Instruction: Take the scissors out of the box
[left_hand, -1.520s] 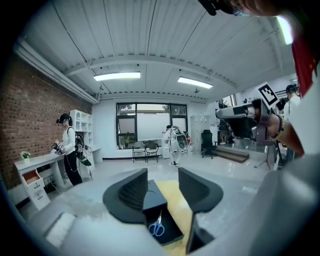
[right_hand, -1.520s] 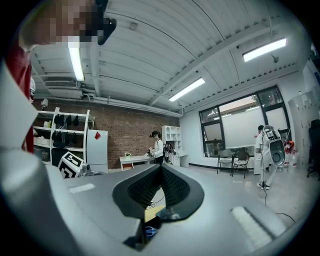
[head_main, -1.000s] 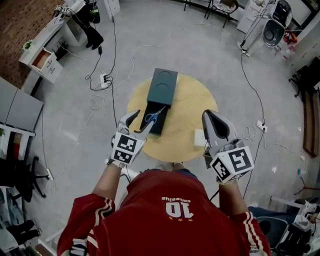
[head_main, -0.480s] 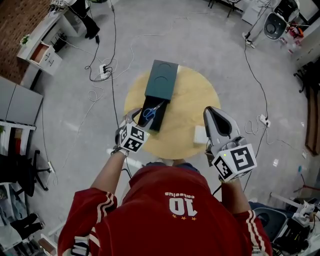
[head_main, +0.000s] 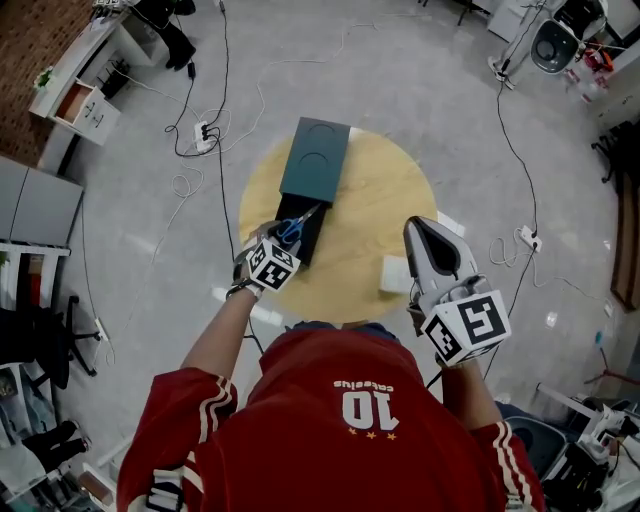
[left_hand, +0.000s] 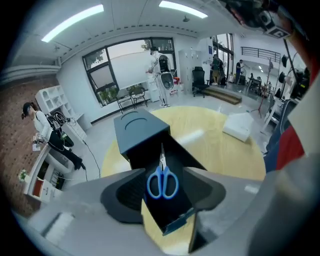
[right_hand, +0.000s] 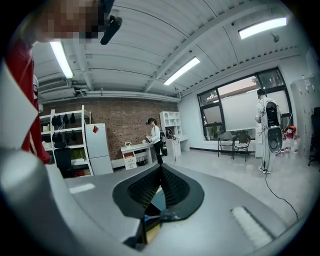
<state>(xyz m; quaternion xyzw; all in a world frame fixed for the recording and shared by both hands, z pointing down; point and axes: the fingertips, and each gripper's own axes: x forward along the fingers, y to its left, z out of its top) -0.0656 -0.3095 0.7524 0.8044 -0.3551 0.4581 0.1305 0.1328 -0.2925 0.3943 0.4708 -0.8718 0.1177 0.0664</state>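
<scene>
The left gripper (left_hand: 162, 194) is spread wide, its two dark pads (left_hand: 125, 196) standing either side of the open end of the box and closing on nothing yet. In its own view the blue-handled scissors (left_hand: 162, 180) sit squarely in the gap between the jaws, lying flat in the black open tray of the dark box (left_hand: 140, 134). They are neither touched nor lifted, so they are not yet out. Their long axis runs along the box's length and in line with the gripper's reach. The handle loops are nearest the jaws and the closed blades point away toward the covered end. The jaws therefore straddle the handles crosswise, which I judge a fair line for pinching them. From the head view the left gripper (head_main: 283, 242) hangs right over the near end of the box (head_main: 315, 160), just short of the scissors (head_main: 292, 228). The right gripper (head_main: 420, 232) is held well apart on the other side of the round wooden table (head_main: 385, 200), near a small white block (head_main: 393, 272). Its own view shows the jaws (right_hand: 161, 170) pressed together and empty, aimed out into the room. The left is plainly the nearer hand.
</scene>
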